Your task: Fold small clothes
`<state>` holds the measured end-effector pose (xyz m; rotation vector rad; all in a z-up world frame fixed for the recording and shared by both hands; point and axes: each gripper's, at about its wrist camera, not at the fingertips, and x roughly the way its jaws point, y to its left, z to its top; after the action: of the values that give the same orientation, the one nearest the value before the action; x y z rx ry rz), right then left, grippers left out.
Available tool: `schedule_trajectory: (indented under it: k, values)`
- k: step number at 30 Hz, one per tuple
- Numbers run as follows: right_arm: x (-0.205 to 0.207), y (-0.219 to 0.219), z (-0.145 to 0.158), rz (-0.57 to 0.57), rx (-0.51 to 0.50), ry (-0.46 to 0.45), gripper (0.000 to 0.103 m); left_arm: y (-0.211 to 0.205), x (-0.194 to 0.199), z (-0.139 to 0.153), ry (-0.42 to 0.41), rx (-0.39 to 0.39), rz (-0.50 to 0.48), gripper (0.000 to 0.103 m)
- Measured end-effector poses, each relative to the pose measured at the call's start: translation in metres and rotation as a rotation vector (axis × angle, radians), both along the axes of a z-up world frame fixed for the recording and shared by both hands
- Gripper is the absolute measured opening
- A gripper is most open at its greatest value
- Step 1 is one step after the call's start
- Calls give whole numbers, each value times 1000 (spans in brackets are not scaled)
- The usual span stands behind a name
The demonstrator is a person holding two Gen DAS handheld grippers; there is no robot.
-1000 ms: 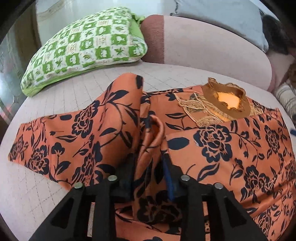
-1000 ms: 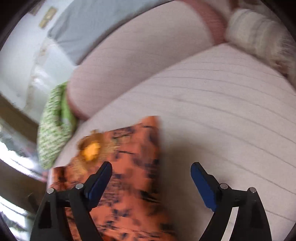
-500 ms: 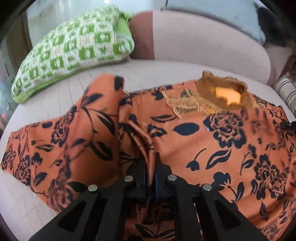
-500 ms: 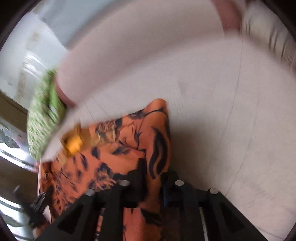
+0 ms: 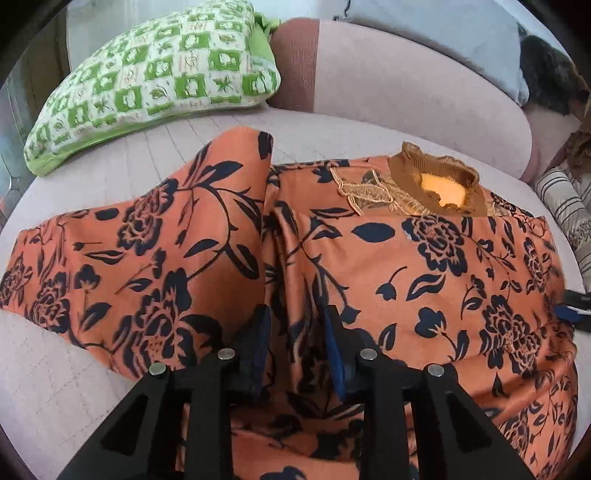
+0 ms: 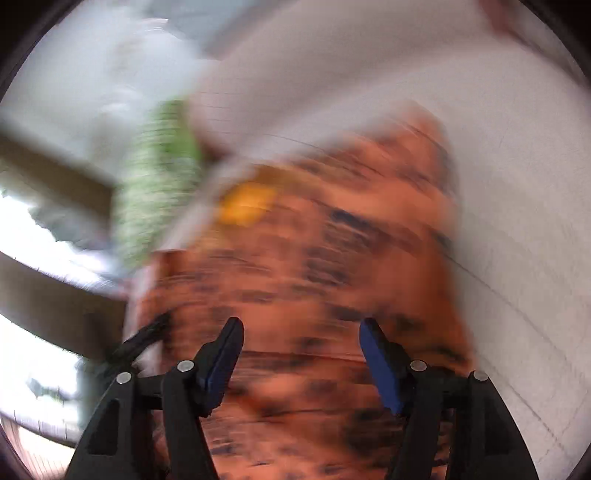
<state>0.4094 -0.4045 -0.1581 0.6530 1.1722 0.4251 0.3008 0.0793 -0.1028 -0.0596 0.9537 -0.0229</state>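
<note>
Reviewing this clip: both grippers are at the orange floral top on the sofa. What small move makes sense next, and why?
Probably lift the left gripper clear and re-grip the sleeve edge. Its jaws are opening over a raised pleat in the orange floral top, and that sleeve lies spread, unfolded.

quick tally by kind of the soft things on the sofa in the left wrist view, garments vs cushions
Garments: 1, the orange floral top, spread on the sofa seat.
Cushions: 3, a green checked cushion, a grey cushion on the backrest, a striped cushion at the right edge.
Total: 4
</note>
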Motion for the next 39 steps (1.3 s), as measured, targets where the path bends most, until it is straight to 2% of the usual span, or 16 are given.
schedule_trajectory:
  k: [1, 3, 5, 8, 9, 10, 11, 15, 16, 19, 26, 27, 29, 32, 36, 39]
  values:
    - [-2, -18, -12, -100, 82, 39, 33, 1, -4, 7, -12, -13, -3, 30]
    - [-14, -32, -5, -159, 168, 37, 38, 8, -14, 28, -74, -57, -19, 31]
    - [-18, -22, 18, -92, 132, -41, 65, 17, -20, 43, -109, -91, -3, 39]
    - [-13, -17, 29, -80, 125, -142, 81, 53, -32, 55, -141, -229, 90, 56]
    - [-8, -19, 17, -106, 52, -119, 80, 68, -37, 56, -143, -271, 133, 58]
    - [0, -21, 0, -142, 26, -54, 70, 87, -43, 54, -144, -314, 186, 59]
    - [-1, -28, -1, -185, 49, -51, 68, 104, -47, 51, -140, -332, 226, 59]
    - [-33, -12, 42, -137, -48, -201, 69, 187, -64, 26, -115, -426, 443, 59]
    - [-42, -9, 48, -113, -64, -218, 69, 214, -70, 15, -107, -495, 526, 59]
    - [-66, -5, 60, -81, -93, -261, 70, 255, -75, 0, -115, -549, 652, 59]
    - [-102, 25, 49, -41, -112, -311, 70, 293, -49, -14, -99, -519, 741, 58]
    - [-103, 29, 47, -36, -109, -311, 70, 292, -42, -12, -74, -481, 744, 53]
    - [-102, 33, 47, -27, -114, -323, 70, 294, -34, -11, -43, -408, 758, 11]
    - [-102, 35, 44, -21, -115, -325, 70, 301, -34, -16, -19, -445, 786, 5]
    - [-103, 29, 45, -42, -113, -336, 70, 263, -41, 36, -131, -283, 705, 4]
    - [-105, 23, 48, -72, -109, -353, 70, 181, -52, 115, -339, -186, 488, 4]
